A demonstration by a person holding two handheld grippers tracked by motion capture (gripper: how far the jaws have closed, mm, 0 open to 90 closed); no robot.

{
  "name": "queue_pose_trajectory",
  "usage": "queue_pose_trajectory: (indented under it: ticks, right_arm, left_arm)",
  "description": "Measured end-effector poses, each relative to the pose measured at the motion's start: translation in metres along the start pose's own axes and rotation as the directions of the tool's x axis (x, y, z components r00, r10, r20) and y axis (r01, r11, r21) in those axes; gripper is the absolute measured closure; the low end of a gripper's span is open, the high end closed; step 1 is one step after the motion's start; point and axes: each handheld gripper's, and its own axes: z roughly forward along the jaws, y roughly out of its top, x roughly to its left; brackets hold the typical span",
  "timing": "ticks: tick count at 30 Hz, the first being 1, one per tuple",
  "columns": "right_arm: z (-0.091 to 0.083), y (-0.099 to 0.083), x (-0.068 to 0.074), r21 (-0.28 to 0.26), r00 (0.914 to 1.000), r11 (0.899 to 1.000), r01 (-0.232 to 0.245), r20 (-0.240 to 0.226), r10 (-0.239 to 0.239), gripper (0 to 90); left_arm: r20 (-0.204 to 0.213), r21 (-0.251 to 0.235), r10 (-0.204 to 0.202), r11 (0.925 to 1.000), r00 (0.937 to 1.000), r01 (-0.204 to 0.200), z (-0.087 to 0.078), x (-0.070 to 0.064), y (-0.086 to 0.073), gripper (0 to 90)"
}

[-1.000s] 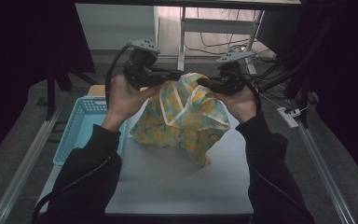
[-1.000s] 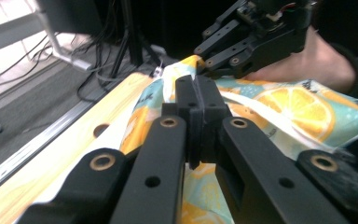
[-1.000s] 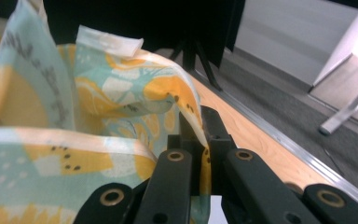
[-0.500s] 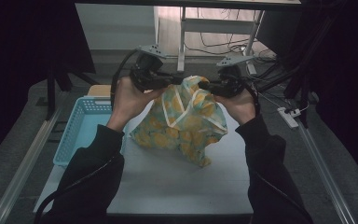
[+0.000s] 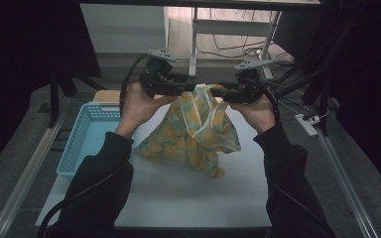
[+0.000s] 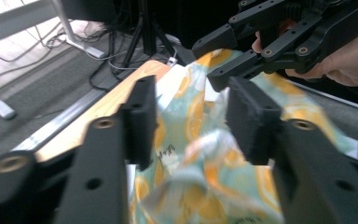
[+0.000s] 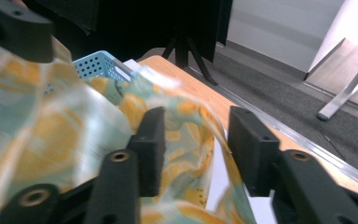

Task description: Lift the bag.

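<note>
A thin cloth (image 5: 193, 129) printed with orange fruit on pale teal hangs between my two grippers above the white table (image 5: 178, 198), its lower end resting on the tabletop. My left gripper (image 5: 191, 89) points right at the cloth's top, and my right gripper (image 5: 217, 91) points left at it. In the left gripper view the jaws (image 6: 191, 121) stand apart with blurred cloth (image 6: 205, 163) lying between them and the right gripper (image 6: 279, 42) beyond. In the right gripper view the jaws (image 7: 198, 149) are also apart, with cloth (image 7: 74, 140) running through the gap.
A light blue perforated basket (image 5: 87, 134) sits at the table's left side. A wooden strip (image 6: 116, 98) borders the far edge. A power strip (image 5: 307, 124) lies on the floor to the right, and desk legs and cables stand behind.
Both grippers have drawn closer together at the cloth's top. The cloth has narrowed and now hangs longer toward the table.
</note>
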Motion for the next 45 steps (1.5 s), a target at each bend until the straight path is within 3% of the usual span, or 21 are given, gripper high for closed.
queue_pose_trajectory:
  ticks: [11,15,19,26,37,41,45]
  right_arm:
    - [-0.01,-0.019,-0.006,-0.009,0.9994,1.0,-0.016,0.03,0.017,29.7]
    - [-0.012,-0.03,-0.004,-0.014,0.9994,1.0,-0.027,0.022,0.027,22.5]
    - [-0.013,-0.041,-0.001,-0.009,0.9991,0.999,-0.04,0.014,0.04,17.3]
    - [-0.015,-0.06,0.007,-0.005,0.999,0.999,-0.044,0.012,0.044,10.3]
    - [-0.019,-0.089,0.022,0.009,0.9996,1.0,-0.027,0.004,0.027,2.8]
    - [-0.024,-0.1,0.026,0.002,0.9994,0.999,-0.035,0.004,0.035,1.0]
    - [-0.03,-0.11,0.031,-0.009,0.9988,0.999,-0.049,0.005,0.049,0.0]
  left_arm:
    - [0.018,-0.041,-0.026,0.9988,0.9995,0.027,-0.018,0.001,-0.022,15.7]
    - [-0.017,-0.017,0.008,0.9998,0.9998,-0.008,-0.02,-0.005,-0.037,5.6]
    - [-0.024,-0.006,0.015,0.9999,0.9996,-0.015,-0.022,-0.01,-0.057,0.0]
    - [-0.001,0.011,-0.028,0.9995,0.9996,0.028,-0.028,-0.009,-0.092,0.0]
    - [-0.023,0.028,-0.058,0.9979,0.998,0.059,-0.042,-0.018,-0.138,0.0]
    - [-0.037,0.046,-0.061,0.997,0.9975,0.062,-0.049,-0.023,-0.151,0.0]
    - [-0.039,0.034,-0.09,0.9953,0.9952,0.091,-0.057,-0.027,-0.169,0.0]
